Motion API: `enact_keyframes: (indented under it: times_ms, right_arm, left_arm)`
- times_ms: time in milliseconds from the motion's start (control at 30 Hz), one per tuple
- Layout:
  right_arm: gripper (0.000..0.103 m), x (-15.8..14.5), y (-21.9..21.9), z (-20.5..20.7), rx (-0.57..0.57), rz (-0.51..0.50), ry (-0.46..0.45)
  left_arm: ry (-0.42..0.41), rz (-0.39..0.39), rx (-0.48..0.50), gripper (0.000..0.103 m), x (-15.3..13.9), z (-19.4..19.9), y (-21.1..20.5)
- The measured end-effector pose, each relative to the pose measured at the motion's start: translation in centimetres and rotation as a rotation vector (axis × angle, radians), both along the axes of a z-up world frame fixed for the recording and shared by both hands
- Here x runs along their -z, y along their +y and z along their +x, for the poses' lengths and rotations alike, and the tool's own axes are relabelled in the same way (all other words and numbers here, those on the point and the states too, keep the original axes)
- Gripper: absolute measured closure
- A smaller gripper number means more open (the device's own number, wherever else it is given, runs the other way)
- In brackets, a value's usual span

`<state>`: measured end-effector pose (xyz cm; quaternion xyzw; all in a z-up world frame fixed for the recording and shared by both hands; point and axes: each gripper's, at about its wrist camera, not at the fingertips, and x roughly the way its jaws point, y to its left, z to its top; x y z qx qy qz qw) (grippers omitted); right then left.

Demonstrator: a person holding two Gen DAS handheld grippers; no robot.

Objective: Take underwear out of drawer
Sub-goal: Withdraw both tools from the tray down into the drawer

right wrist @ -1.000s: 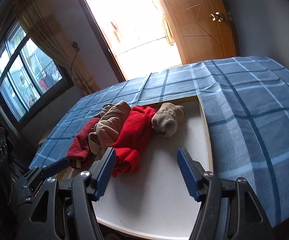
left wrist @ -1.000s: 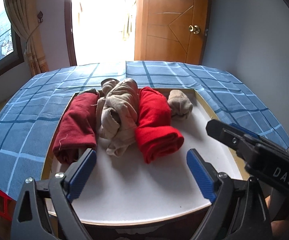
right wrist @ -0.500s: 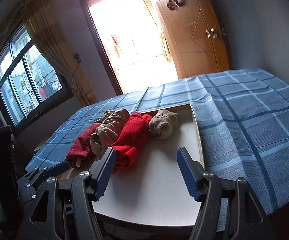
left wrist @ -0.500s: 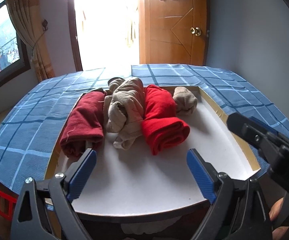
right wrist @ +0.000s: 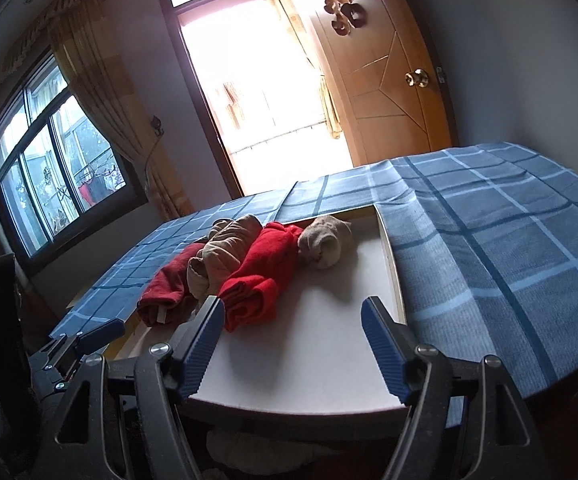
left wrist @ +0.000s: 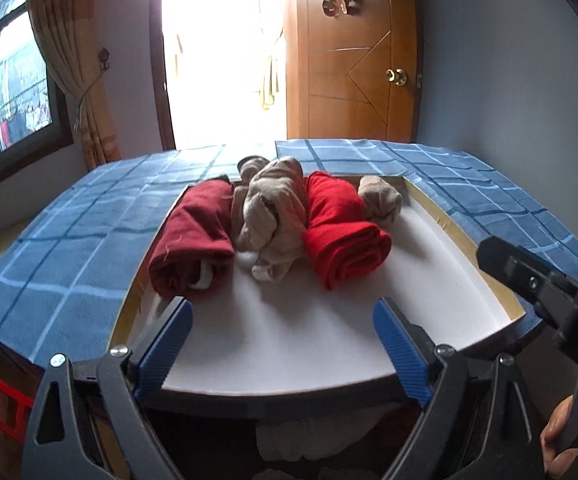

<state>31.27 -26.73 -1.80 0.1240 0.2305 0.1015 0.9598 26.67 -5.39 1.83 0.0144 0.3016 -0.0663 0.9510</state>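
The open drawer [left wrist: 429,300] holds a maroon roll [left wrist: 193,236], beige bundle [left wrist: 273,216], red roll [left wrist: 341,232] and small beige ball [left wrist: 381,200]. Left gripper [left wrist: 283,344] gapes wide, empty; right gripper [right wrist: 293,344], just widening, holds nothing.

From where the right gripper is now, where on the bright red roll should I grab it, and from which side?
Take the bright red roll at its near rolled end, coming in from the open white drawer floor in front. That end faces the right gripper, whose jaws stand open with nothing between them, having just been opening. Its sides are poorer: the beige bundle presses against its left.
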Motion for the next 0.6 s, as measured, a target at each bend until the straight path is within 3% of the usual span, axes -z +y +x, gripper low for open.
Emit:
enact_keyframes:
  times_ms: [600]
  right_arm:
    - [0.03, 1.6, -0.6, -4.0, -0.037, 0.08, 0.07]
  left_arm:
    - [0.051, -0.019, 0.031, 0.01, 1.6, -3.8, 1.1]
